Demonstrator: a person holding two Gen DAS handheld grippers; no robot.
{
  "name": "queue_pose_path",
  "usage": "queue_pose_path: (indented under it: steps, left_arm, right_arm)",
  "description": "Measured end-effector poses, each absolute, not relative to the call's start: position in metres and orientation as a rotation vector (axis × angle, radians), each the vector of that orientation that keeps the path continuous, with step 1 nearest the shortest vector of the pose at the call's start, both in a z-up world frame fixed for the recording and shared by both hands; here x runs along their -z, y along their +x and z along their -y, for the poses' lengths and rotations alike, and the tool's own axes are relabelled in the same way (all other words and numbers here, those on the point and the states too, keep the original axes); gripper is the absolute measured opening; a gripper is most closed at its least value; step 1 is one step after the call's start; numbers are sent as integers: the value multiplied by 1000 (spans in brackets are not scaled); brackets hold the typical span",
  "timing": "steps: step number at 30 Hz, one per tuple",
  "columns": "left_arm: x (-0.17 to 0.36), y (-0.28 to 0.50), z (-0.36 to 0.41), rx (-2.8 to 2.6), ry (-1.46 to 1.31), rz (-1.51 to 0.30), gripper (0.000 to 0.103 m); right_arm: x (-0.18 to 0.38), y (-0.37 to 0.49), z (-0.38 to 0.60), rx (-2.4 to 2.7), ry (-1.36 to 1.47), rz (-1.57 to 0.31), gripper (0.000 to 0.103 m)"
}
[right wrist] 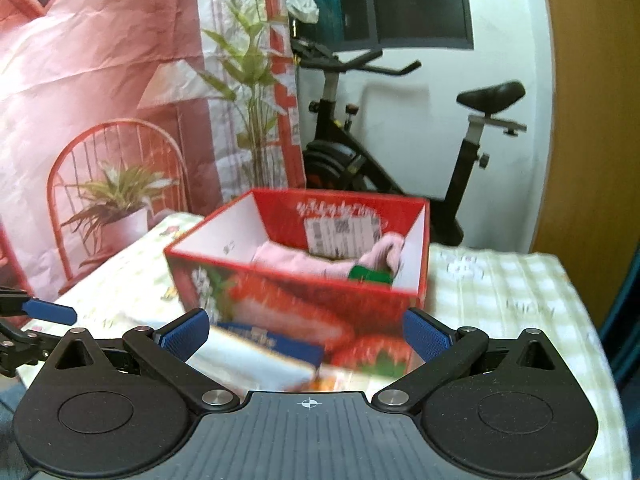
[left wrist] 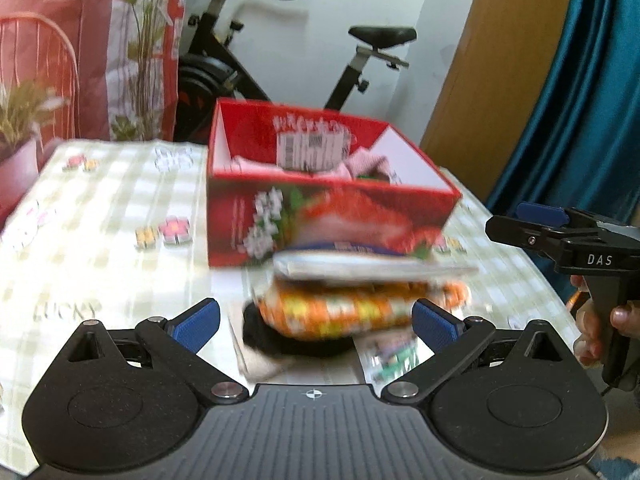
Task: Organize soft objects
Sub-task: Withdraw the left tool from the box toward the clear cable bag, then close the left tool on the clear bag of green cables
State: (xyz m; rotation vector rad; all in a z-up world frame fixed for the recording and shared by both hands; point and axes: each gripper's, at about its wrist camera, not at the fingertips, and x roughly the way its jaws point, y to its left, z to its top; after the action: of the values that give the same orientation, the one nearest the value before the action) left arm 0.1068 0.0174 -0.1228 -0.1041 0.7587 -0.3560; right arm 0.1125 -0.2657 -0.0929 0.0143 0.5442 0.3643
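From the left wrist, the left hand-held gripper [left wrist: 316, 322] stands wide apart with nothing between its blue pads [left wrist: 196, 324], aimed at a blurred pile [left wrist: 360, 300] at 12 o'clock just ahead on the checked worktop [left wrist: 100, 208]. The pile is an orange patterned pack [left wrist: 340, 314] lying on something black [left wrist: 288, 344], with a flat white packet [left wrist: 360, 266] on top; its long axis runs 9 to 3 o'clock. Behind it, touching or nearly so, sits a red box [left wrist: 320, 216] with pink cloth [left wrist: 360, 164] inside. The right hand-held gripper [left wrist: 532, 224] shows at 3 o'clock, held by a hand [left wrist: 600, 320]; its opening cannot be told here. From the right wrist, the right hand-held gripper [right wrist: 306, 334] is spread wide and empty, the box [right wrist: 304, 300] at 12 o'clock holding the pink cloth [right wrist: 320, 262] and a green thing [right wrist: 370, 274]. The white packet [right wrist: 248, 356] lies low between the fingers.
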Motion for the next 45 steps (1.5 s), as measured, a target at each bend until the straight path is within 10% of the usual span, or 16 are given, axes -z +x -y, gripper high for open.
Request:
queue_pose_path:
  steps: [11, 23, 31, 45]
  left_arm:
    - [162, 109, -8, 437, -158, -870, 93]
    - [193, 118, -2, 486, -211, -958, 79]
    - [214, 130, -2, 497, -233, -1034, 59]
    - [233, 130, -24, 454, -319, -1054, 59]
  right_arm:
    - [153, 87, 269, -372, 3, -729, 101]
    - [205, 90, 255, -402, -14, -955, 68]
    - [207, 94, 225, -476, -25, -968, 67]
    - [206, 98, 190, -561, 18, -947, 61]
